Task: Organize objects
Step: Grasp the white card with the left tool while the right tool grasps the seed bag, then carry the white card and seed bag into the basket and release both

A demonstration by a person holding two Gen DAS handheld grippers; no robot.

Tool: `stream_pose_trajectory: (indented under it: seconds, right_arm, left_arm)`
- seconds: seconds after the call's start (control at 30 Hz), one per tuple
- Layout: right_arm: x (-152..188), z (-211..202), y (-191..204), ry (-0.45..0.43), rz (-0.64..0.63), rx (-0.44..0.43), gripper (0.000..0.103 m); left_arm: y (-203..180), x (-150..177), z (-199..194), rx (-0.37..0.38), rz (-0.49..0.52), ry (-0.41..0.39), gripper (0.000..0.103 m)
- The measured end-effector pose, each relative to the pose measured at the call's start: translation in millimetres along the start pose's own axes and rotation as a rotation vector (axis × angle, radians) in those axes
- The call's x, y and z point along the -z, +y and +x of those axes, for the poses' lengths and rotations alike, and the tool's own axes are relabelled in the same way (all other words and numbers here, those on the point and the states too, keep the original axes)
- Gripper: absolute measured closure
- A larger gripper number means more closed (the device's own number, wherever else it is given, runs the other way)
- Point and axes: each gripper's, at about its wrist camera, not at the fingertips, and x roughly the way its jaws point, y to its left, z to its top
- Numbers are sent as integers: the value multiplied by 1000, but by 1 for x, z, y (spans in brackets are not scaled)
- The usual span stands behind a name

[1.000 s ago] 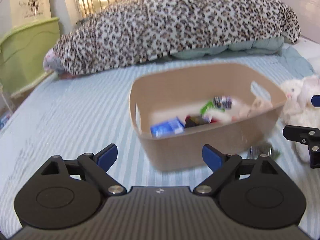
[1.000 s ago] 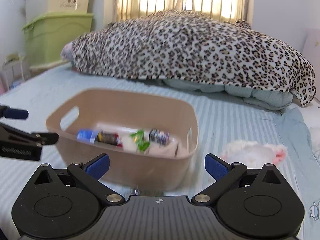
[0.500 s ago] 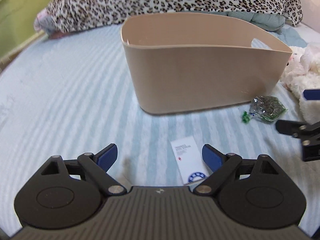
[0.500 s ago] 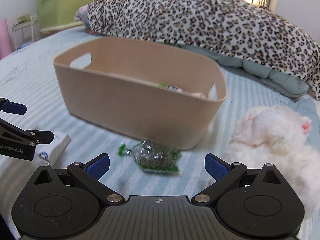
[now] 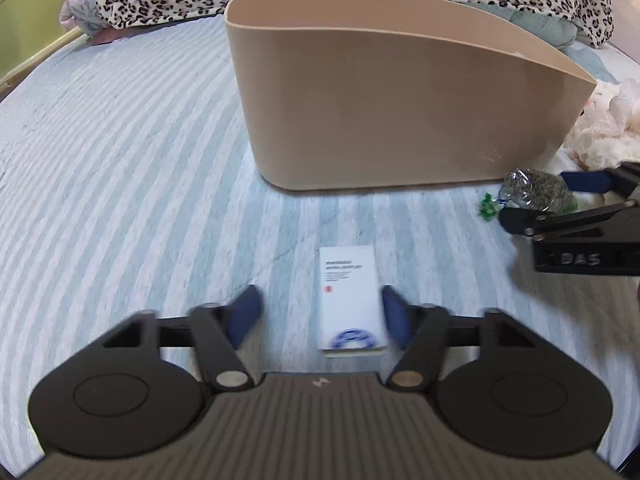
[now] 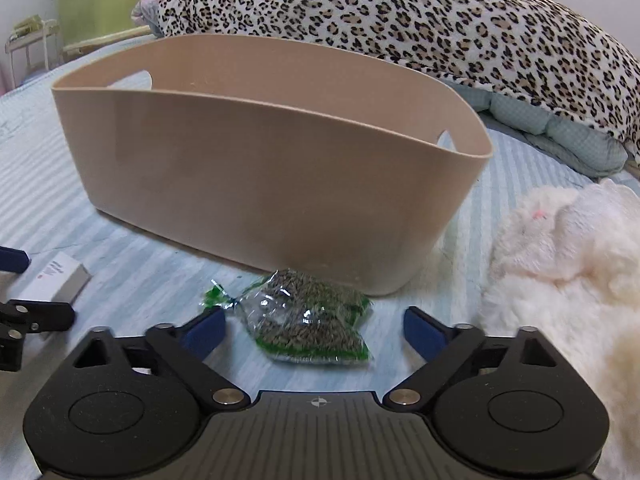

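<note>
White cardboard: a small flat box (image 5: 349, 302) lying on the striped sheet (image 5: 120, 184), between the spread fingers of the left gripper (image 5: 320, 318), jaws released, right pad (image 5: 394, 314) just beside the box edge, left pad well clear. Probably light and stiff, with smooth faces; best pinched across the narrow width on the two long edges, near the middle, so no tipping. Too hard a squeeze likely to dent thin card.

Crinkly clear plastic: a bag (image 6: 306, 316) of dark seeds or pellets with green ends, flat on the sheet just in front of the beige tub (image 6: 260, 176) and near its base. Right gripper (image 6: 314, 330) low over it, jaws released and straddling it, neither pad visibly touching. Likely light, soft and shifting, slippery film; best taken across the fat middle where the contents bunch, not by the thin green tail. Sagging either side of the pinch to be expected.

Tub upright behind both items, inside hidden from here. White plush toy (image 6: 568, 240) to the right of the tub, leopard-print quilt (image 6: 400, 20) beyond.
</note>
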Motion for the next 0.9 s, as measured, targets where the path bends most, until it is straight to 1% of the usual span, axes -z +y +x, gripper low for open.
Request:
stream_pose_trajectory:
  seconds: [0.03, 0.07, 0.1, 0.13, 0.17, 0.2, 0.23, 0.33, 0.47, 0.63, 0.77, 0.9]
  right_arm:
    - [1, 2, 1, 4, -2, -5, 24]
    - [1, 4, 2, 7, 3, -18, 24]
    - [2, 5, 2, 8, 11, -28, 29]
    - [3, 5, 3, 3, 16, -37, 30]
    - [4, 4, 4, -1, 13, -39, 31]
    - [4, 3, 5, -5, 9, -42, 36]
    - [4, 1, 5, -8, 5, -48, 38]
    - [4, -7, 5, -10, 14, -60, 40]
    - [3, -24, 5, -21, 22, -67, 41]
    - [-2, -57, -6, -76, 56, -76, 41]
    - [-9, -86, -18, -130, 77, -67, 41]
    - [-30, -106, -35, -201, 97, -56, 41]
  left_arm:
    - [0, -1, 0, 3, 0, 1, 55]
    - [-1, -1, 0, 2, -4, 4, 59]
    - [0, -1, -1, 1, -11, 6, 67]
    - [-1, -1, -1, 2, -16, 7, 70]
    - [-1, -1, -1, 4, -21, 5, 70]
    - [-1, -1, -2, 7, -24, 4, 70]
    - [-1, -1, -4, 11, -25, 2, 70]
    - [-1, 0, -8, 34, -20, 0, 70]
    - [-3, -1, -22, 46, 10, -32, 70]
    - [-4, -11, -44, 47, 32, -100, 70]
    - [-8, -26, -63, 50, 46, -170, 70]
    - [-18, -48, -77, 26, 46, -248, 70]
